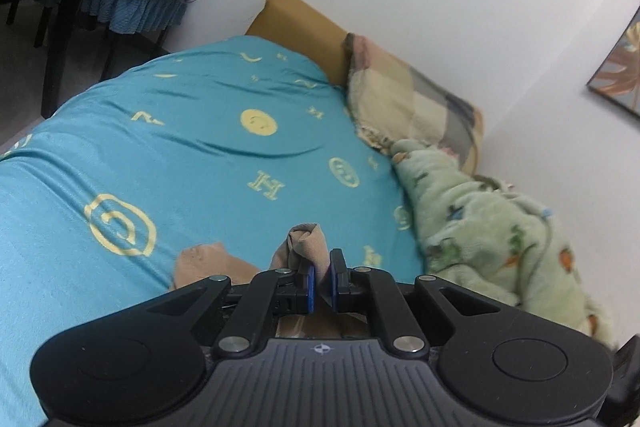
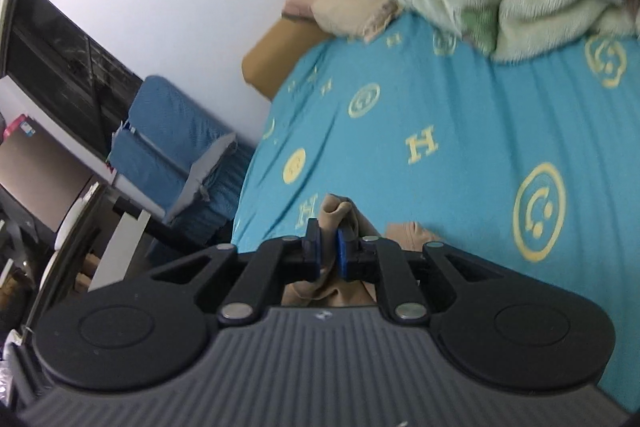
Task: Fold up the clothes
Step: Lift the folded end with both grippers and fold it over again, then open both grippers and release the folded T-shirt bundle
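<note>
My left claw (image 1: pixel 320 271) is clamped narrow on a bunched fold of the tan garment (image 1: pixel 304 239). My right claw (image 2: pixel 329 241) is likewise pinched on a tan fold. The garment hangs from both claws over the near edge of the bed (image 1: pixel 192 155), partly hidden beneath them. Risk: each bite is small and wadded, so thin cloth could slip out under pull. Uneven tension between my claws would skew the fold. The green blanket (image 1: pixel 492 227) lies near the far edge.

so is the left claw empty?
No, the left claw is shut on a bunch of the tan garment over the blue sheet.
</note>
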{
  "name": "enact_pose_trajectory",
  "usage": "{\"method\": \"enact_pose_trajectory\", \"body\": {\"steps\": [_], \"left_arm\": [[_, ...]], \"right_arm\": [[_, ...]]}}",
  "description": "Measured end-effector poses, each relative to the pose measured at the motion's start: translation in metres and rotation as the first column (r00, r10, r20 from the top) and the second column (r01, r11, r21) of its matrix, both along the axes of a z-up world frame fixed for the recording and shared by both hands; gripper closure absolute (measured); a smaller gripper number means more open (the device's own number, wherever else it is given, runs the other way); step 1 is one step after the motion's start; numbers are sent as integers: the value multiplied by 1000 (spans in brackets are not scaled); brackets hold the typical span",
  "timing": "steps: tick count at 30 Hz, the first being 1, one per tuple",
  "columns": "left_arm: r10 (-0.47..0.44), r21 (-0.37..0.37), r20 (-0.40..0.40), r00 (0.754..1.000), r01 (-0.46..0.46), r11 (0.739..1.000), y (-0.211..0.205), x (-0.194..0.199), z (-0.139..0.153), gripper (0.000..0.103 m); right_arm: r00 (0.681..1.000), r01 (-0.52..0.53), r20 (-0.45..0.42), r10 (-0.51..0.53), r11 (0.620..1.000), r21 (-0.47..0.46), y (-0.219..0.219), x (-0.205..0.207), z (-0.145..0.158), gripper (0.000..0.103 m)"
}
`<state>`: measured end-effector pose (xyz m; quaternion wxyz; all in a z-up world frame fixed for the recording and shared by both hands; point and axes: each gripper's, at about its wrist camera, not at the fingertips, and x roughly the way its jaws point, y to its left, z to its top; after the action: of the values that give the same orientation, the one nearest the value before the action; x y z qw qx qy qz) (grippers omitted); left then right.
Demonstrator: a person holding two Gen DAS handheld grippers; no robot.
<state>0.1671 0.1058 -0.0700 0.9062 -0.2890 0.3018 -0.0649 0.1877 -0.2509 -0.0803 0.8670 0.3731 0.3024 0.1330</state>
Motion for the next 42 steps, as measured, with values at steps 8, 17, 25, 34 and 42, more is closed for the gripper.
{"method": "enact_pose_trajectory", "body": {"steps": [8,17,25,34,42], "left_arm": [[38,3,-22,999,-38,999,14,-1,-10,37],[24,137,-144,989,-4,991,2,10,-41,52],[27,166,-73,997,-15,986,-7,-7,-37,96],[26,235,-131,991,6,972,-16,-6,-41,89],[-39,343,-19,999,43,938,-29,-13,-7,33]], "right_arm": [[995,-69,77,69,998,-4,10,-8,11,15],[994,-96,-68,83,967,-235,29,1,-25,43],[998,-55,-36,45,929,-365,41,-11,-24,95],[991,-82,-130,36,927,-366,43,-6,-37,90],[996,-38,58,68,906,-423,52,-16,-3,18]]}}
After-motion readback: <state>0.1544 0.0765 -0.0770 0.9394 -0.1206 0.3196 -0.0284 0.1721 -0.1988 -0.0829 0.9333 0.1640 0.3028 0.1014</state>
